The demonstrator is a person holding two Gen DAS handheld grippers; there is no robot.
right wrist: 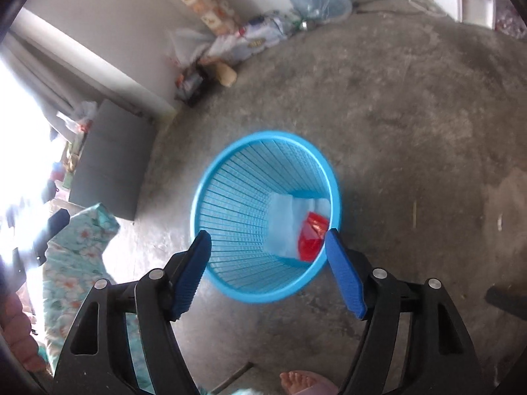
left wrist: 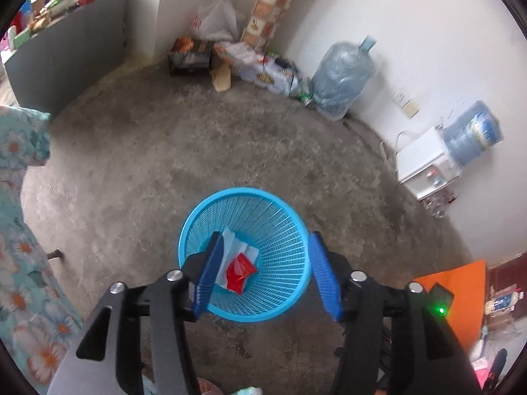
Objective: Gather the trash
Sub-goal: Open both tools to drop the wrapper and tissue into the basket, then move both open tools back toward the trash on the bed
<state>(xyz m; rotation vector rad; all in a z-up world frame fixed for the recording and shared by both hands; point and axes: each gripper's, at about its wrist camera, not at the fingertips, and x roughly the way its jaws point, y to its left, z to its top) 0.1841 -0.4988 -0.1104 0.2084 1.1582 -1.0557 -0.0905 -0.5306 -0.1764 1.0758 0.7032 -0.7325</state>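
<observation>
Left wrist view: the left gripper [left wrist: 263, 273] hangs over the basket [left wrist: 283, 306], its blue fingers [left wrist: 210, 273] spread wide with nothing between them. One finger overlaps the near-left rim, the other stands just outside the right rim. At the bottom of the basket lie a red wrapper [left wrist: 239, 270] and, under it, a pale blue sheet [left wrist: 235, 242]. The basket stands on bare concrete floor [left wrist: 164, 151]. Against the far wall sit a water jug [left wrist: 342, 75] and boxes [left wrist: 189, 56].

Right wrist view: the right gripper [right wrist: 268, 256] is likewise spread wide and empty above the same basket [right wrist: 230, 177], red wrapper [right wrist: 311, 235] beside its right finger [right wrist: 344, 273]. A bare foot [right wrist: 298, 381] shows at the lower edge.
</observation>
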